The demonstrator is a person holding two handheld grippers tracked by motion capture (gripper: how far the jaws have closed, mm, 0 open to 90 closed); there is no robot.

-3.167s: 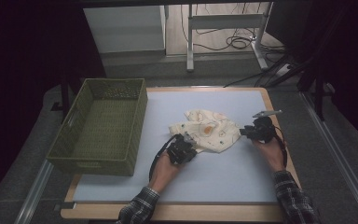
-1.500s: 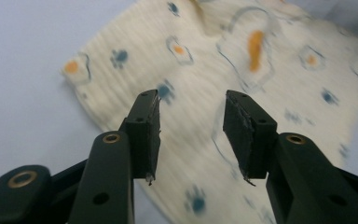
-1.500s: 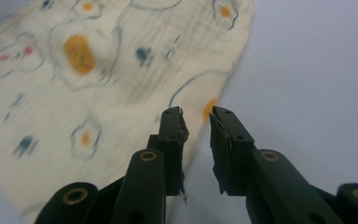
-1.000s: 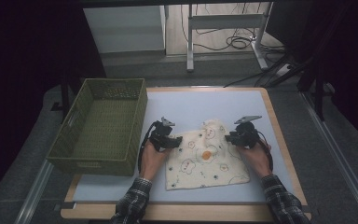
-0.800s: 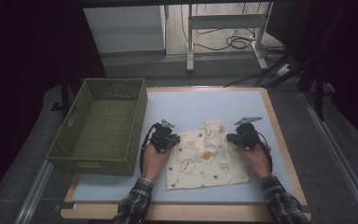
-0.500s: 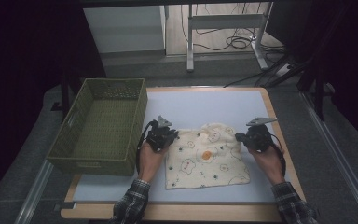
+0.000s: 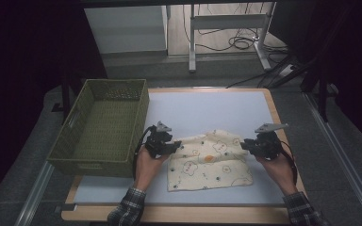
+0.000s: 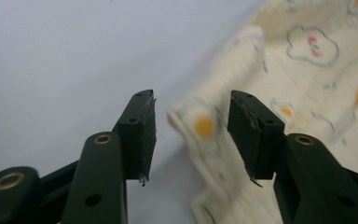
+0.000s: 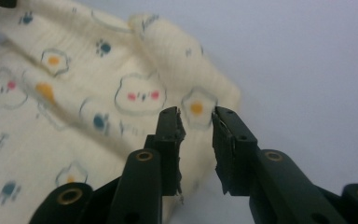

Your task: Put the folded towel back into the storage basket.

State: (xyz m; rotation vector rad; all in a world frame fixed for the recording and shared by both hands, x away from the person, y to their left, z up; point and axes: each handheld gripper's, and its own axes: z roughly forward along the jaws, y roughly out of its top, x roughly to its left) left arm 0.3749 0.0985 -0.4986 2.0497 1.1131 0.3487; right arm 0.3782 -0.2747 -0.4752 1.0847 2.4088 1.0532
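Note:
A cream cloth (image 7: 209, 160) printed with eggs and clouds lies spread on the pale blue mat (image 7: 207, 108). My left gripper (image 7: 169, 146) hovers at its upper left corner and my right gripper (image 7: 247, 145) at its upper right corner. In the left gripper view the jaws (image 8: 192, 95) have just been opening; the cloth's corner (image 8: 200, 126) lies below the gap, untouched by the pads. In the right gripper view the jaws (image 9: 196, 112) have also just been opening to a narrow gap, with the cloth (image 9: 98, 93) lying beyond them, not pinched.
A green woven basket (image 7: 143, 108) stands at the mat's left edge, close beside my left hand. The mat's wooden border (image 7: 283, 136) runs just right of my right gripper. Bare mat stretches behind the cloth.
The cloth, crumpled three seconds ago, now lies flat. Over the last second my right gripper moved right with the upper right corner. Both grippers have let go of the corners.

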